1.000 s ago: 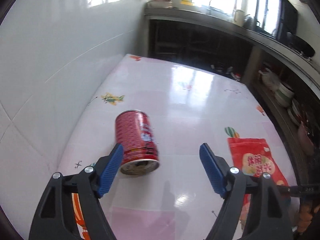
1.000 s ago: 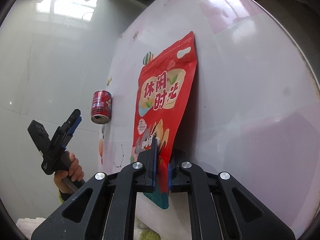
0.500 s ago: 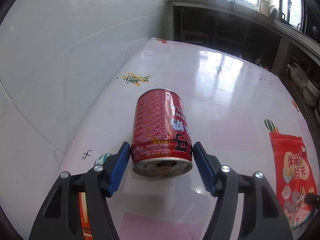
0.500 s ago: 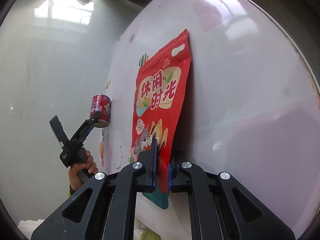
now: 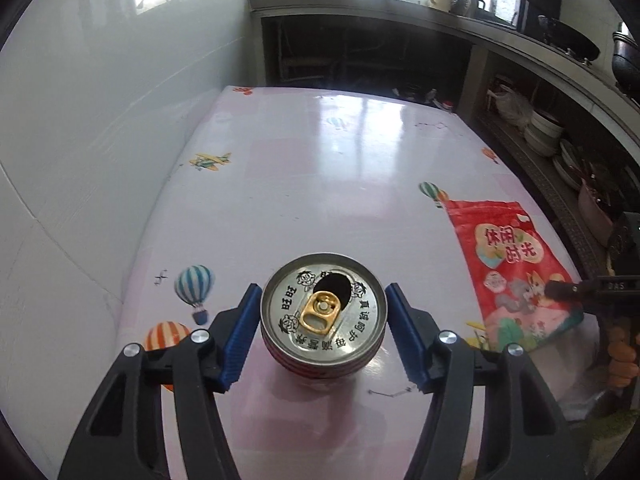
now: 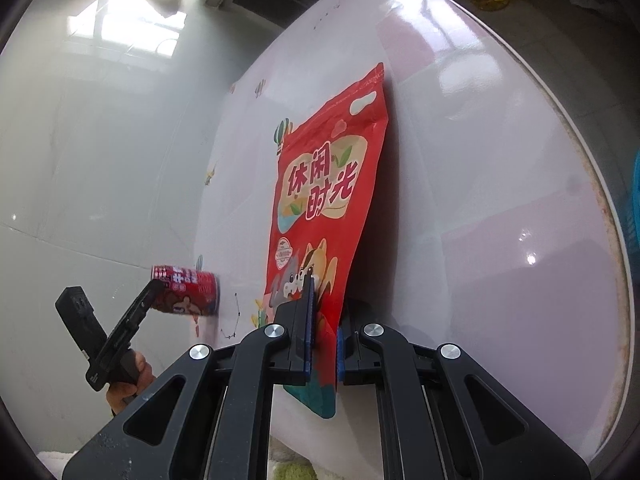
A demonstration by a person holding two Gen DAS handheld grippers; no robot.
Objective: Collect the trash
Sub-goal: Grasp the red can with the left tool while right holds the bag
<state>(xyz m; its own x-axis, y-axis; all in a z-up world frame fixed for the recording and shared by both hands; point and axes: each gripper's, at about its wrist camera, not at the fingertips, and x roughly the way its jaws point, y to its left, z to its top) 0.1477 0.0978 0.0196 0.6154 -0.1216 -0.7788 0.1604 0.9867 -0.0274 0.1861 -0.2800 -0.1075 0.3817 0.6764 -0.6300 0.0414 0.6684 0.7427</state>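
A red drink can (image 5: 324, 312) with a silver top and gold pull tab sits between the blue pads of my left gripper (image 5: 324, 290), open top facing the camera. The jaws are closing and both pads touch its sides. In the right wrist view the can (image 6: 184, 292) is held at the tip of the left gripper (image 6: 156, 292), low over the table. My right gripper (image 6: 322, 308) is shut on the bottom edge of a red snack bag (image 6: 324, 184), which lies flat on the pale pink table (image 6: 500, 240). The same bag (image 5: 516, 272) shows right of the can.
A white tiled wall (image 5: 100, 160) runs along the table's left side. Dark counter shelves with stacked bowls (image 5: 544, 132) stand to the right and behind. A blue basket (image 6: 634, 200) lies past the table's rounded edge. A person's hand (image 6: 128, 380) grips the left handle.
The left gripper moved onto the lying can and narrowed around it; the can now points its top at the camera. The right gripper kept its hold on the bag and barely shifted.
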